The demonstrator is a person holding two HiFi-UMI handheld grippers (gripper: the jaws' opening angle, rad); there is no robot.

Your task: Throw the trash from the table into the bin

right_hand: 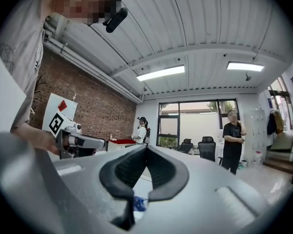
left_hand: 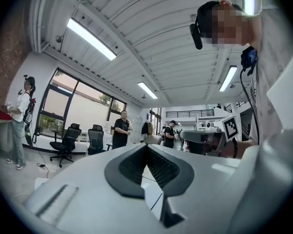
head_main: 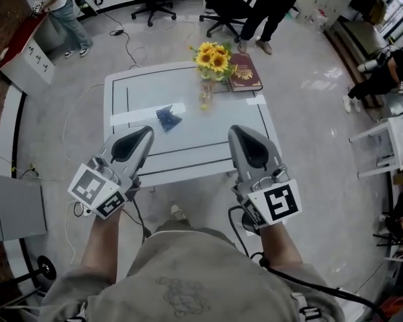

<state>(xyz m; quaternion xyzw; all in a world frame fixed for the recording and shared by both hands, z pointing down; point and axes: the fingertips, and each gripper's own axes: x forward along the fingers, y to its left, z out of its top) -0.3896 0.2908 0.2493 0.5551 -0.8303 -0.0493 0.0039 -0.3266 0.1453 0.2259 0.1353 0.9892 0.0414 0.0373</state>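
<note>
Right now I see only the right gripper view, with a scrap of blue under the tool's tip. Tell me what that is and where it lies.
Observer: In the head view it is a crumpled blue wrapper on the white table, just beyond the left tool.
Operator: List what else stands on that table.
Observer: A vase of sunflowers at the far edge, with a dark red book beside it on the right.
Operator: Check the left tool for me.
Observer: Its own view shows its jaws together with nothing between them.
</note>
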